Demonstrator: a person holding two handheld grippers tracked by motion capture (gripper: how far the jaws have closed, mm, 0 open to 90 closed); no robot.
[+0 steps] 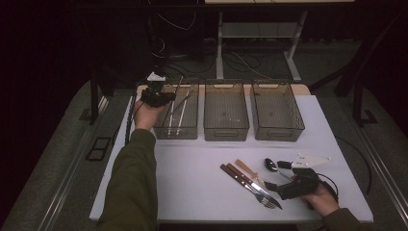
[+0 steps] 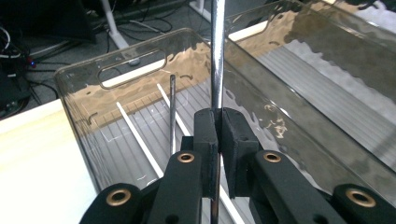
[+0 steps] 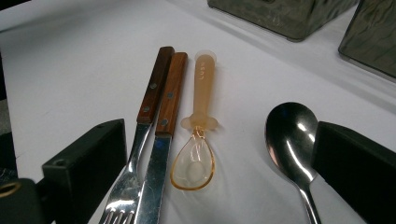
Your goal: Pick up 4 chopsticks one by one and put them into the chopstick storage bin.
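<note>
My left gripper hovers above the left clear bin, shut on a thin metal chopstick that stands upright between the pads. Inside that bin lie another dark metal chopstick and two white sticks. My right gripper rests low on the white table near the front right, jaws wide open and empty. Between and ahead of its jaws lie a wooden-handled fork, a wooden-handled knife, an amber plastic spoon and a metal spoon.
Two more clear bins, middle and right, stand in a row at the table's far edge. The white table top runs to a front edge near my arms. Dark floor, cables and desk legs lie beyond.
</note>
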